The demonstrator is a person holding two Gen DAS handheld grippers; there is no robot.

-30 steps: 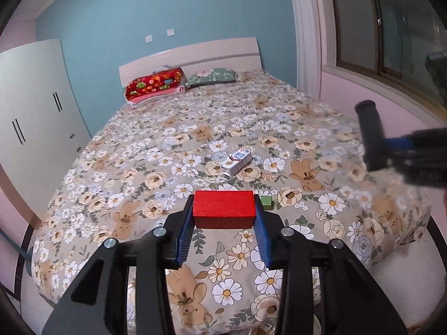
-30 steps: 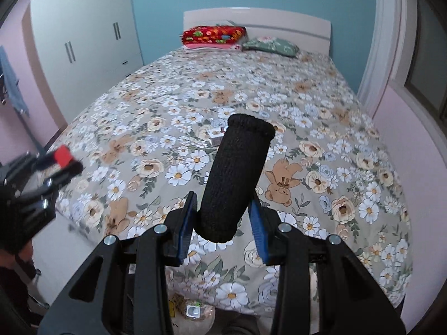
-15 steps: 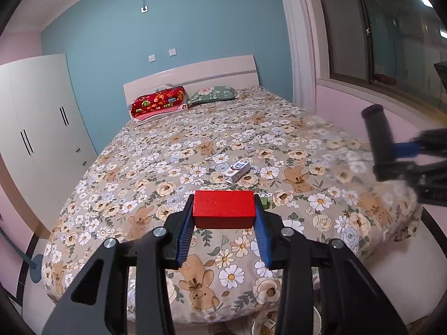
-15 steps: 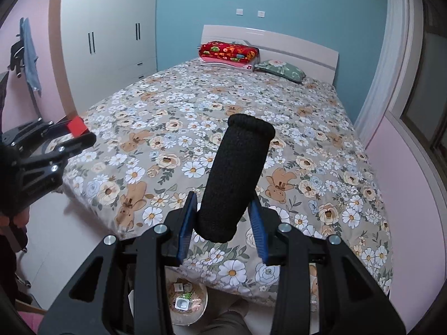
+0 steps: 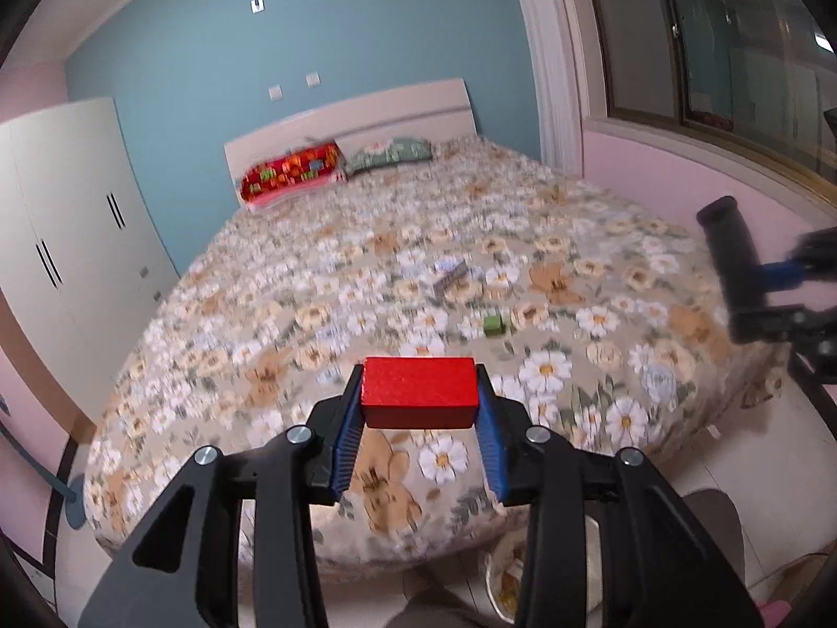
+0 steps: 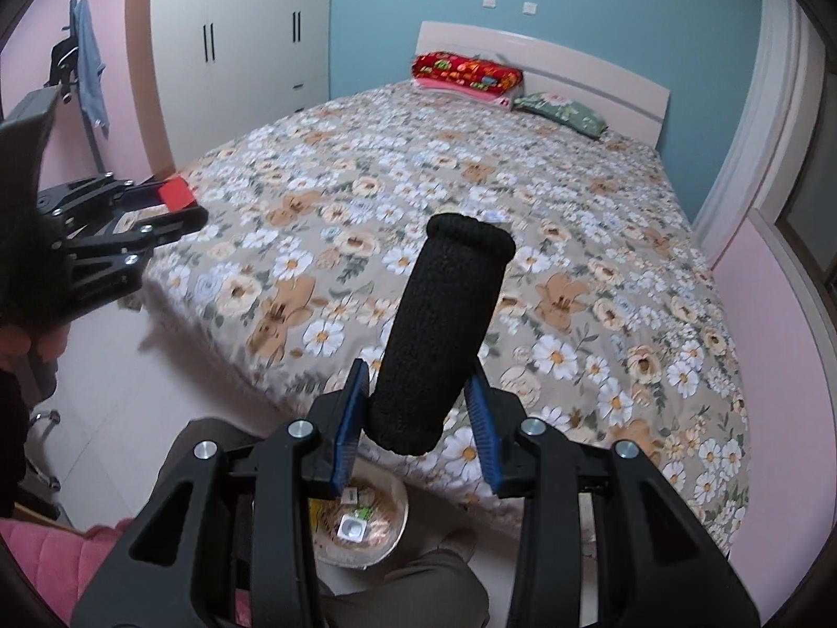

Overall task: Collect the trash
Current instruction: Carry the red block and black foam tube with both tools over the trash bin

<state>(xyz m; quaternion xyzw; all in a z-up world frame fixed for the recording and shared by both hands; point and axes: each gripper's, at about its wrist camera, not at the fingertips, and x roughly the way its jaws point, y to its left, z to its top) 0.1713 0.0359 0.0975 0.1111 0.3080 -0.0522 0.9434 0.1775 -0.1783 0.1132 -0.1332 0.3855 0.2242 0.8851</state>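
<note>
Both grippers have drawn back from the bed (image 5: 549,377) toward its foot. The left gripper (image 5: 418,408) has its jaws clamped on a red block (image 5: 420,391); the right gripper (image 6: 418,413) grips a black foam roll (image 6: 439,329). At 6 o'clock below the roll, a bowl (image 6: 387,534) sits on the floor. Farther up the bed at 1 o'clock lie a green cube (image 5: 493,324) and a small box (image 5: 449,277).

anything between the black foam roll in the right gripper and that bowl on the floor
Nothing visible blocks it. The black foam roll is clamped in the right gripper, and the bowl sits on the floor just below the jaws, beside the bed, already holding small scraps.
</note>
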